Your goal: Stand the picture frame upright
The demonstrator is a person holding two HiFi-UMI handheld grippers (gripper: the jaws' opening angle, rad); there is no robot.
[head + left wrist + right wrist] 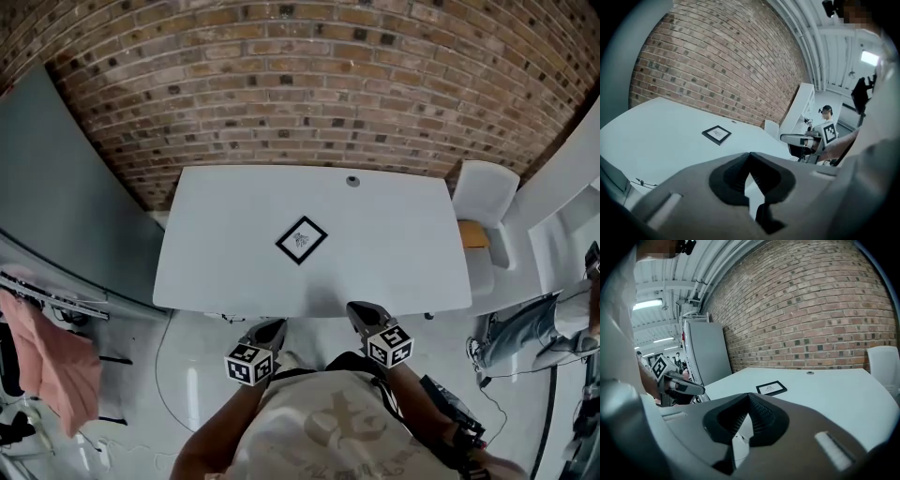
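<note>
A small black picture frame with a white print lies flat near the middle of the white table. The same picture frame shows in the left gripper view, and the picture frame lies ahead in the right gripper view too. My left gripper hangs shut and empty just off the table's near edge. To its right my right gripper is shut as well, its tips over that edge, holding nothing. Both stay well short of the frame.
A brick wall runs behind the table. A small round cap sits at the table's far edge. A white chair stands to the right, a grey panel to the left, and another person is at right.
</note>
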